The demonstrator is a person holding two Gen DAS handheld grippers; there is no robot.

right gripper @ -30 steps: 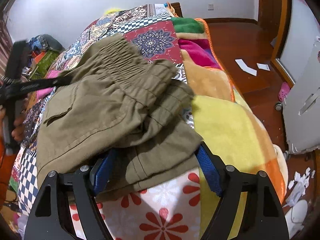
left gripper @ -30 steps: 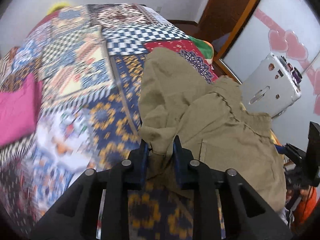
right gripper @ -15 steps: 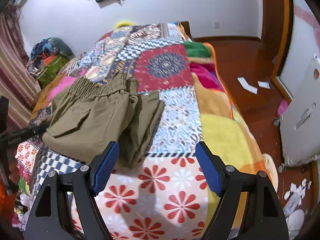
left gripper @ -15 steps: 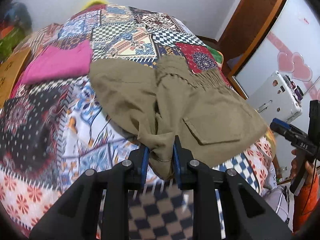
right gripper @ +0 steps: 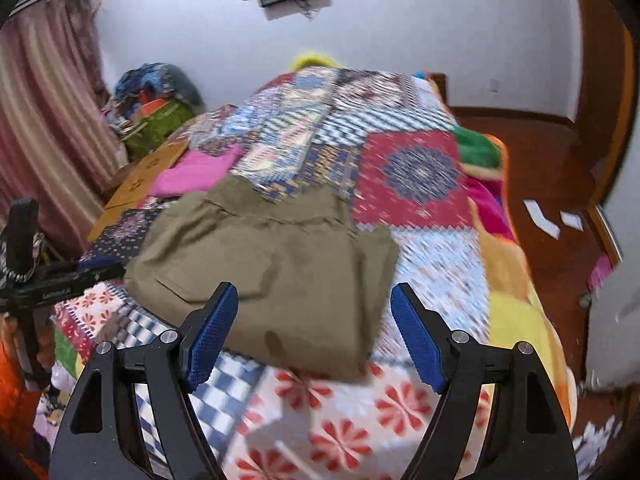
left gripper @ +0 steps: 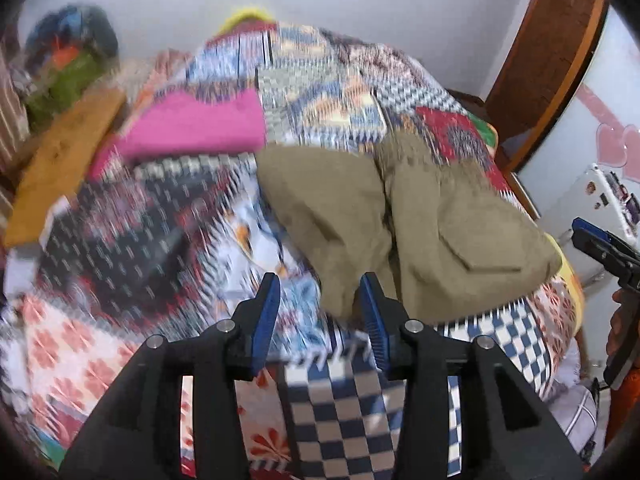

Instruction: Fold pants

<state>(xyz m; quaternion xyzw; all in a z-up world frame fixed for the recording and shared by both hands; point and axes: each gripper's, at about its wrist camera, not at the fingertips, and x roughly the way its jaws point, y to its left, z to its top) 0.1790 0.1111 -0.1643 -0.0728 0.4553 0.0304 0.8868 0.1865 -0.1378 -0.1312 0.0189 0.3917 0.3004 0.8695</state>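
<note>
The olive-khaki cotton pants (left gripper: 404, 220) are lying in the centre-right of the left wrist view and in the centre of the right wrist view (right gripper: 276, 268), resting as a compact, roughly rectangular bundle on the multicoloured patchwork quilt (right gripper: 404, 176) covering the bed. A patch pocket is facing up, and the gathered waistband is lying at the far edge of the bundle.

The left gripper (left gripper: 320, 312), in the lower centre of its view, has just been opening: the blue pads are standing apart, and the near corner of the cloth is sitting just ahead of the right pad without being pinched. Nothing is being held. The right gripper (right gripper: 314, 332), in the lower centre of its view, is spread wide and empty, hovering above the near edge of the bundle.

Judging from the layout, most of the folding is done: the legs appear doubled over the seat. The near left corner is hanging slightly uneven, so a final smoothing or one further fold may remain. Both views are motion-blurred, so fine creases cannot be assessed.
</note>
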